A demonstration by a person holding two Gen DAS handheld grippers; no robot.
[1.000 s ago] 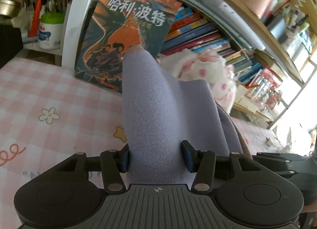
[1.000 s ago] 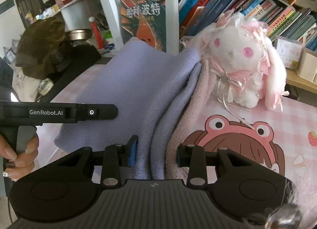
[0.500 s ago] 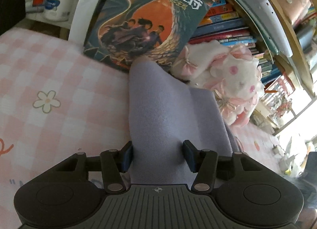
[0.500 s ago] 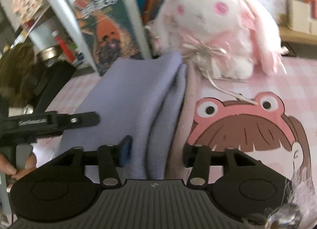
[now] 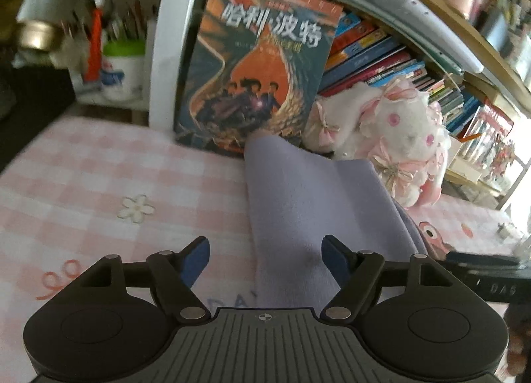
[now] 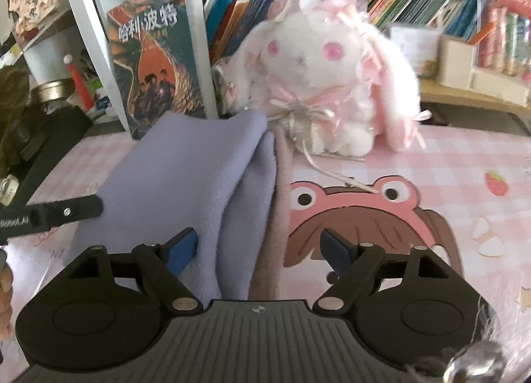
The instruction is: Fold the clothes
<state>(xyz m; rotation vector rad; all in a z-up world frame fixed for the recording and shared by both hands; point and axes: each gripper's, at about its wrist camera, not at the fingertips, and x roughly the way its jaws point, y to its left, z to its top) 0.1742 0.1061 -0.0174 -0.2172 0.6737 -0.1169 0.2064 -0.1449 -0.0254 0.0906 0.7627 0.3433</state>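
Both claws are spread wide at the bottom of their frames: left gripper (image 5: 265, 252) and right gripper (image 6: 257, 245), neither one pinching anything. The lilac garment (image 6: 186, 184) runs up the middle of the pink checked tablecloth (image 5: 99, 184), doubled over with layered edges on its right side. Further back sit the plush bunny (image 6: 318, 84) and a book (image 5: 262, 74). My worry: those loose layers slide apart if a finger drags them.
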